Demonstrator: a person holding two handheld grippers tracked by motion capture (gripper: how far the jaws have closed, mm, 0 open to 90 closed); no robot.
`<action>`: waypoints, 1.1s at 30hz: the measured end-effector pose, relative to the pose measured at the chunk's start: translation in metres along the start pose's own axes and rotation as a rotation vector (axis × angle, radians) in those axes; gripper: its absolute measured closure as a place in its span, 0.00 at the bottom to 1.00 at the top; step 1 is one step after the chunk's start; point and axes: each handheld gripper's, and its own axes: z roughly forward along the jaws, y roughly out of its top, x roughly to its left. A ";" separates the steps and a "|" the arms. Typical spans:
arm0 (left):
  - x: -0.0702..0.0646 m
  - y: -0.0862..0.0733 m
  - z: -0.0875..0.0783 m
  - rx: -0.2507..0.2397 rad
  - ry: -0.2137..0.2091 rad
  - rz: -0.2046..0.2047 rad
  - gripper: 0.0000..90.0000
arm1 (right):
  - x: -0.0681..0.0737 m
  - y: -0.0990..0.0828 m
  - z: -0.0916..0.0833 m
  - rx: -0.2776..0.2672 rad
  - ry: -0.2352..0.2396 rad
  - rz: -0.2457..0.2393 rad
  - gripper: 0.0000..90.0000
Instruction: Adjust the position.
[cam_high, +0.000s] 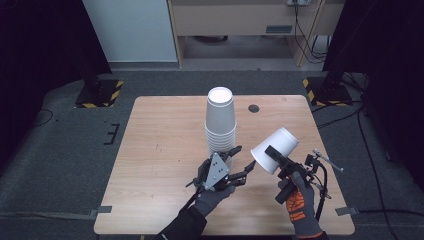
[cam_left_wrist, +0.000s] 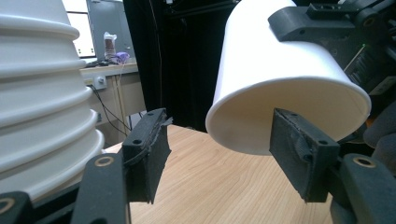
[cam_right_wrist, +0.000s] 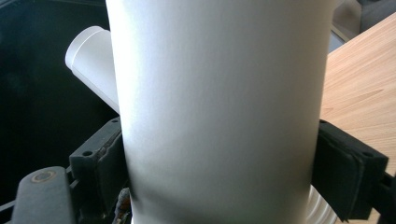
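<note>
A white paper cup (cam_high: 275, 149) hangs tilted above the bench (cam_high: 160, 150) near its right edge, clamped across its wall by the right tongs (cam_high: 272, 154), its open mouth turned toward the left tongs (cam_high: 241, 167). In the right gripper view the cup's wall (cam_right_wrist: 219, 107) sits between the two black pads (cam_right_wrist: 348, 165), both pressed against it. The left tongs stand partly open with nothing between their pads (cam_left_wrist: 149, 154), the held cup's rim (cam_left_wrist: 285, 140) just beyond them. Beside them, at the middle of the bench and nearer the far edge, a stack of upturned white paper cups (cam_high: 220, 120) stands upright; its ribbed rims (cam_left_wrist: 42, 102) show in the left gripper view.
</note>
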 end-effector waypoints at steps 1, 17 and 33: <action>0.000 -0.001 0.001 -0.004 0.003 -0.007 0.41 | 0.000 0.000 0.000 0.001 0.003 0.001 0.17; -0.003 -0.006 0.017 -0.025 -0.014 -0.036 0.50 | -0.002 -0.004 0.004 0.024 0.008 0.030 0.17; -0.002 -0.005 0.023 -0.040 -0.010 -0.033 0.69 | -0.003 -0.007 0.006 0.037 0.023 0.052 0.17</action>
